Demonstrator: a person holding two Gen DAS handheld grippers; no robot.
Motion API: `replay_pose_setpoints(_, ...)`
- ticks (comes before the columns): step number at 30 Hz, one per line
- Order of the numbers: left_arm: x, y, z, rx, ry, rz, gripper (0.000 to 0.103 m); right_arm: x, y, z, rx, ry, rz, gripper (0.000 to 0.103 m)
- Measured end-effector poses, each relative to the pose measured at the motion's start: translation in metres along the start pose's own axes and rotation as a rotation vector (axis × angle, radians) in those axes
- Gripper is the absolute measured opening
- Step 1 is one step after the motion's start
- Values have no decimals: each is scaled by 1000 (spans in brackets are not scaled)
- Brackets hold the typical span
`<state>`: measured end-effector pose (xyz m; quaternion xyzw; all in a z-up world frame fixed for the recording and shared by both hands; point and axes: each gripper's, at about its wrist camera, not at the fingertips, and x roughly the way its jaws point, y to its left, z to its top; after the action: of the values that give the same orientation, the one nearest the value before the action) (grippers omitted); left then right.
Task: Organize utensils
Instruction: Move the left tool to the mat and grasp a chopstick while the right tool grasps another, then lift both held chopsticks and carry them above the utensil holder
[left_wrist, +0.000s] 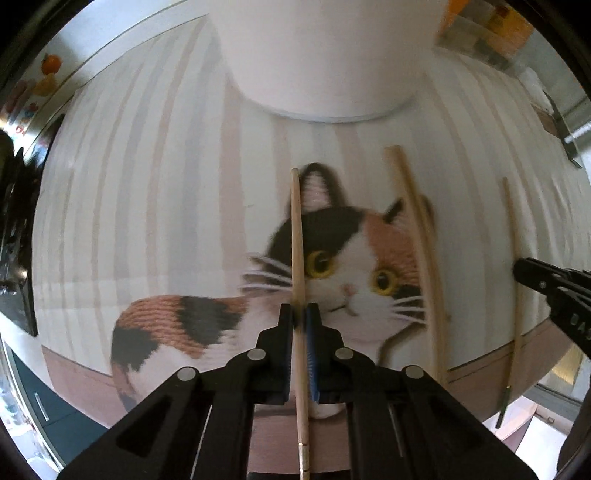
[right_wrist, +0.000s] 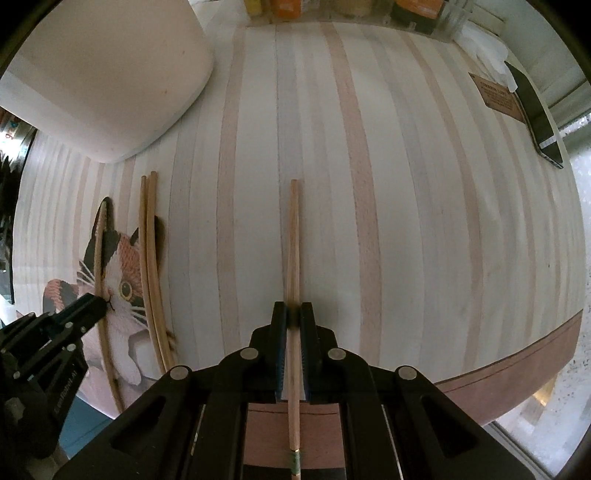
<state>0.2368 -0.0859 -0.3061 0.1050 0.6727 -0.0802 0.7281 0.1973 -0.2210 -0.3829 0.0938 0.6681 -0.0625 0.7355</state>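
Four wooden chopsticks can be counted across the two views. One chopstick (left_wrist: 297, 236) lies over the cat picture in the left wrist view, one chopstick (right_wrist: 293, 236) lies on the bare stripes in the right wrist view, and a pair of chopsticks (right_wrist: 149, 258) lies side by side and touching between those two. There are two black grippers, a left gripper (left_wrist: 300, 314) and a right gripper (right_wrist: 294, 314), each with one chopstick between its two fingers. There is one white container (right_wrist: 110, 74), one striped mat (right_wrist: 406, 184) bearing one calico cat picture (left_wrist: 351, 258), and one dark phone-like slab (right_wrist: 535, 114) at the far edge.
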Motion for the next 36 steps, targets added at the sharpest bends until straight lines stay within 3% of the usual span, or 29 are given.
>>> replay_pose_setpoints(4,-1,19,1,-33,7,12,5,1,3,-3,-5,-3,-7,6)
replay_pose_setpoints(17,-9,58,7,-117,21,-46,5,2,1,1,-32,50,-9,7)
replay_pose_setpoints(32,-2,47,10,-158,5,-38,5,2,6,2,-40,44,-19,7)
replay_pose_setpoints(36,-4,48,4,-166,-15,-7,5,3,4,2,-37,35,-11,7)
